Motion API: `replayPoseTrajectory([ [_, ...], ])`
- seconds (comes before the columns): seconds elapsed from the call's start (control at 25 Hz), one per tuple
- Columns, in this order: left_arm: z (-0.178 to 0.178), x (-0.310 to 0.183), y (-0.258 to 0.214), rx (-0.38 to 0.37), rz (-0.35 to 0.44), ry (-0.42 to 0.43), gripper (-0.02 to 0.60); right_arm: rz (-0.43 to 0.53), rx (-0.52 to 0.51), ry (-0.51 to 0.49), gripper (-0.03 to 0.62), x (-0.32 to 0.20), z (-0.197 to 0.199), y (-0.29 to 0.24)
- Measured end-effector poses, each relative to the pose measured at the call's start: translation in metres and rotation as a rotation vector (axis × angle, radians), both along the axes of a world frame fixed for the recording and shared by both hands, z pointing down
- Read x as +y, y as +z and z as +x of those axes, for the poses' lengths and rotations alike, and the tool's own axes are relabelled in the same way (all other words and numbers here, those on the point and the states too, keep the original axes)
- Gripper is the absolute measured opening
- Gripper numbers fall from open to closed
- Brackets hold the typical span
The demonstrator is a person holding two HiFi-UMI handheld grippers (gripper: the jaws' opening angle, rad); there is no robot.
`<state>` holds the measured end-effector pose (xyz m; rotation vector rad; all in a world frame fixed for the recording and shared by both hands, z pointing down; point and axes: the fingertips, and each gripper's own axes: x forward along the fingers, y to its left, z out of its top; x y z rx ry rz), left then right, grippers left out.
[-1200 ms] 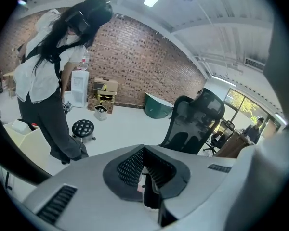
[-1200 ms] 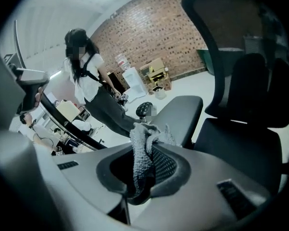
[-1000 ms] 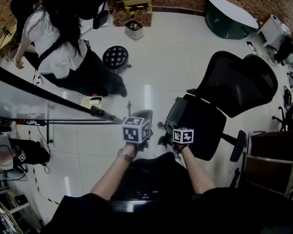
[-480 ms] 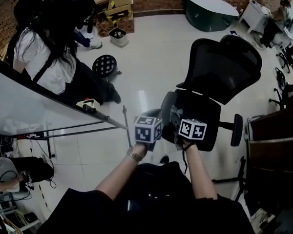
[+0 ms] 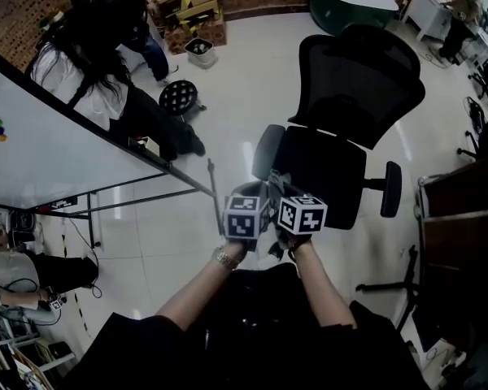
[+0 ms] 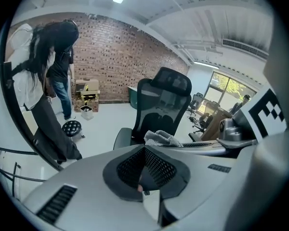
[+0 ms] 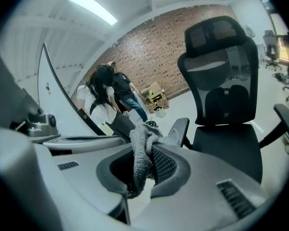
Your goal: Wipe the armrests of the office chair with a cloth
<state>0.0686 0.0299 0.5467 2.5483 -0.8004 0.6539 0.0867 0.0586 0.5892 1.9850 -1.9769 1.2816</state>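
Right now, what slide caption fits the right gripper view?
Right gripper shut on a grey cloth, pointed toward the black office chair and its nearer armrest.

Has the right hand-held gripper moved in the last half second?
Yes. Against the office chair's seat, the right hand-held gripper has slid left, toward the nearer armrest.

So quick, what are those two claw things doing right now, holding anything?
Left gripper: shut, nothing in it.
Right gripper: shut on the cloth.
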Motion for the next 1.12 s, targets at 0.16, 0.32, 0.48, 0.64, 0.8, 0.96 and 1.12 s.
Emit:
replayPoseTrajectory([
  [0.16, 0.0, 0.007, 0.0, -0.046, 0.023, 0.007, 0.005, -0.011, 0.05, 0.01, 0.056, 0.013, 0.003, -0.006],
  [0.32, 0.007, 0.007, -0.005, -0.04, 0.024, 0.007, 0.005, -0.01, 0.072, 0.043, 0.057, 0.023, 0.017, -0.019],
  [0.48, 0.012, 0.009, -0.019, -0.007, 0.041, 0.037, 0.005, 0.006, 0.088, 0.074, 0.056, 0.027, 0.025, -0.029],
  [0.64, 0.015, 0.012, -0.018, 0.012, 0.044, 0.06, 0.005, 0.02, 0.083, 0.06, 0.055, 0.029, 0.017, -0.03],
  [0.8, 0.016, 0.013, -0.016, -0.003, 0.048, 0.077, 0.005, 0.031, 0.08, 0.049, 0.057, 0.028, 0.014, -0.032],
  [0.96, 0.016, 0.011, -0.017, 0.0, 0.05, 0.086, 0.005, 0.04, 0.079, 0.046, 0.056, 0.024, 0.016, -0.036],
  [1.12, 0.017, 0.008, -0.017, 0.011, 0.041, 0.097, 0.005, 0.046, 0.077, 0.036, 0.057, 0.019, 0.015, -0.036],
])
